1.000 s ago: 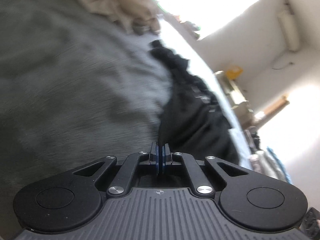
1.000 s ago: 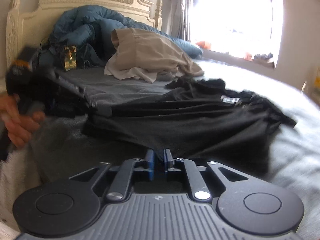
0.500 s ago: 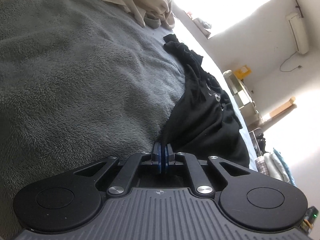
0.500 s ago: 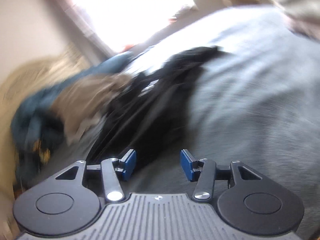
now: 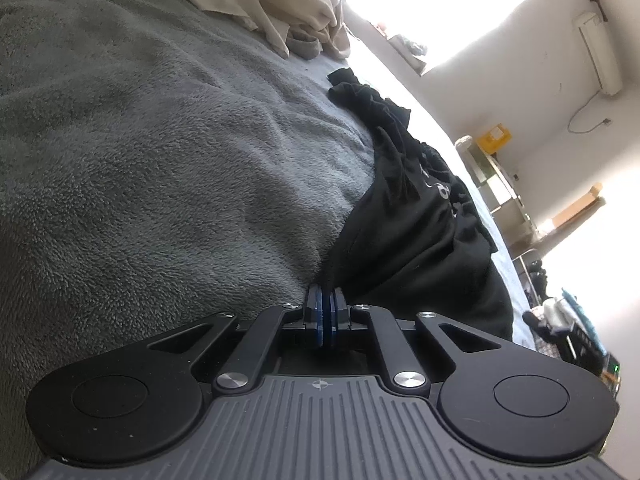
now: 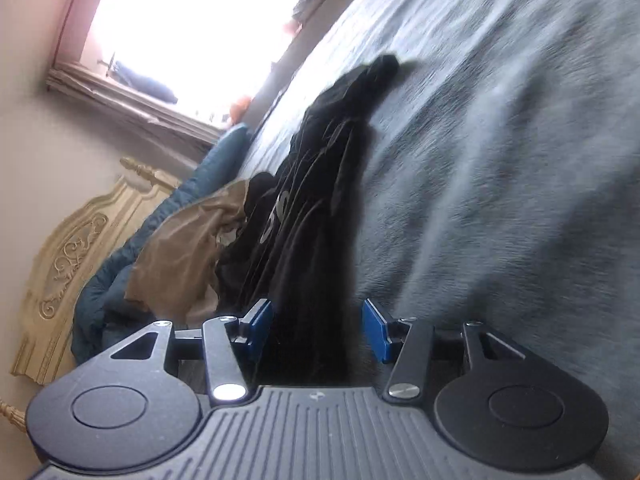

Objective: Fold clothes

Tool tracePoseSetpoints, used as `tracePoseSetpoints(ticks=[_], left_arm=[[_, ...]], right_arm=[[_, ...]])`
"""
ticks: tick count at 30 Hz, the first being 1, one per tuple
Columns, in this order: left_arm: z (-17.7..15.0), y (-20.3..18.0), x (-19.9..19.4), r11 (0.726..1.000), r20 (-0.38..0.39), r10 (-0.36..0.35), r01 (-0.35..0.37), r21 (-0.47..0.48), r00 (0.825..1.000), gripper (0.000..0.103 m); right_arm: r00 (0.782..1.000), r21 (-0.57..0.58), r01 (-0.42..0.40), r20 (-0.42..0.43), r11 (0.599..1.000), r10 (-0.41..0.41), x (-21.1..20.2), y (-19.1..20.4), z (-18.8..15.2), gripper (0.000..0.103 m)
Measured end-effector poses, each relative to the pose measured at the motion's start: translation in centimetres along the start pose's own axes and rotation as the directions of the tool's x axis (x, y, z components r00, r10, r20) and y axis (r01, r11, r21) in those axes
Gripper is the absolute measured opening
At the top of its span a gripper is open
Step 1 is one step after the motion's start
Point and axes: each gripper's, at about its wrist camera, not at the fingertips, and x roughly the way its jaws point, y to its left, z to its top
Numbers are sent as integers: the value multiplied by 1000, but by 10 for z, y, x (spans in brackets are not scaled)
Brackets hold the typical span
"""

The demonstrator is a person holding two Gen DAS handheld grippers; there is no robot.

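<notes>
Folding has barely begun, as far as these views let you judge: the black shirt (image 5: 416, 224) lies bunched in a long rumpled strip on the grey blanket (image 5: 168, 152), with no clean fold visible, and the beige garment (image 5: 280, 4) far ahead of your left tool sits untouched in a heap. Your left gripper (image 5: 325, 314) is clenched on the shirt's near edge, cloth rising straight out from its tips, angled down toward the bed. Your right gripper (image 6: 317, 330) is rolled sideways, its jaws having just been opening; the shirt runs between the blue pads (image 6: 376, 330) without being pinched.
</notes>
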Motion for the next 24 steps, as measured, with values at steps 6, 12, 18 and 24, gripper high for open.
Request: tracePoseSetpoints(ticks=[6,12,18,24], left_arm=[[2,-4,1,1000,-22,13,-12,24,1000,7],[6,-1,4,1000,-40,-6,6,16,999,7],[4,-3,3,1000,-35,4,-3,30,999,7],[1,-9,-2,999,-2,7,-7,-47,1000,1]], right_arm=[[995,-2,-10,-100,1000,9,13,12,-5,54],[991,26,12,-131,1000,-9,16,18,-8,58],[988,-35,30,-148,999,-35,27,30,-13,63],[990,-72,26,-134,997,-35,20,44,-21,8]])
